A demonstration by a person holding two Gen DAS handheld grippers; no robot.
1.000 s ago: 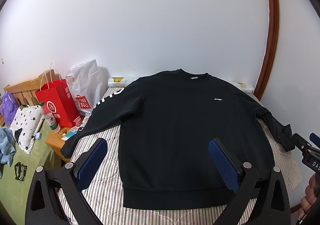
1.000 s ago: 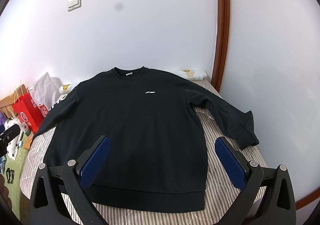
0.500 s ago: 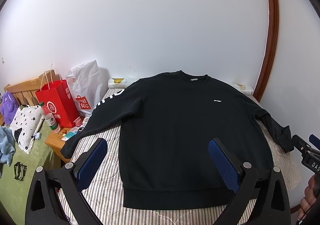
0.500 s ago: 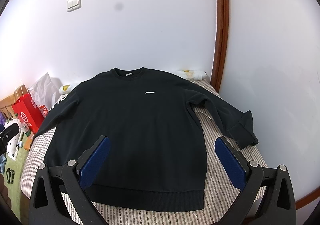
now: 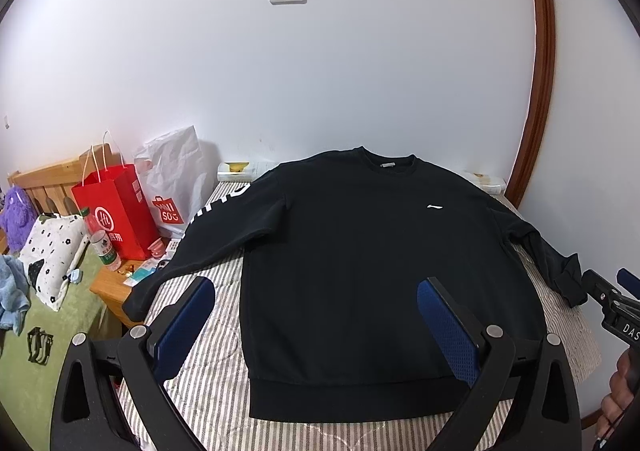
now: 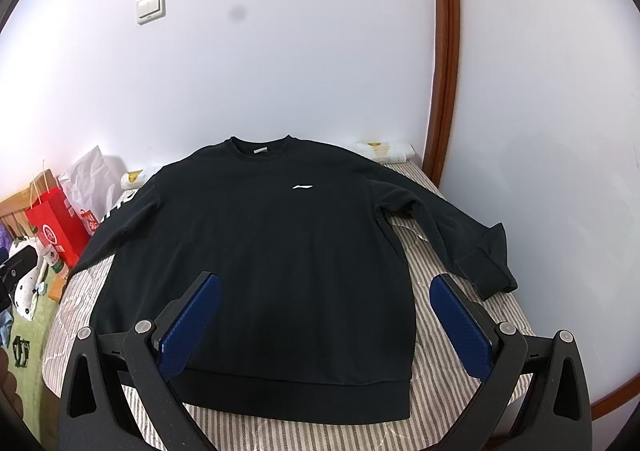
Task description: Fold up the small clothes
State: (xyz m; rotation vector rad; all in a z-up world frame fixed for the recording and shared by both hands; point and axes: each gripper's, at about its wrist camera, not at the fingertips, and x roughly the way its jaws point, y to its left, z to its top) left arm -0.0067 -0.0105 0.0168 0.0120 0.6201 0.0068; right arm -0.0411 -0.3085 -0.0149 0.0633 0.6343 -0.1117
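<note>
A black sweatshirt (image 5: 368, 275) lies face up and spread flat on a striped mattress (image 5: 208, 351), collar toward the white wall and hem band nearest the cameras, with both sleeves angled out to the sides. The left gripper (image 5: 316, 325) hovers above the lower left part of the garment with its blue pads wide apart and nothing between them; the right gripper (image 6: 326, 321) hangs over the lower right part in the same way, jaws spread and empty. Neither touches the cloth. The fabric looks like a thick knit: soft and limp, likely to sag and drape once lifted, heavier than a T-shirt but not slippery or fragile, and it should cling a little to the quilted cover when dragged. The ribbed hem (image 6: 296, 391) and cuffs are denser, so they offer the firmest bite for narrow fingers. The right sleeve's cuff (image 6: 486, 271) is already curled at the mattress edge near the wall, and the left sleeve (image 5: 188, 247) trails off the side toward a wooden nightstand holding a red paper bag (image 5: 116, 211) and a bottle; a sensible first hold seems to be each cuff or shoulder seam, pinching both layers together so the sleeve can swing across the chest without bunching.
</note>
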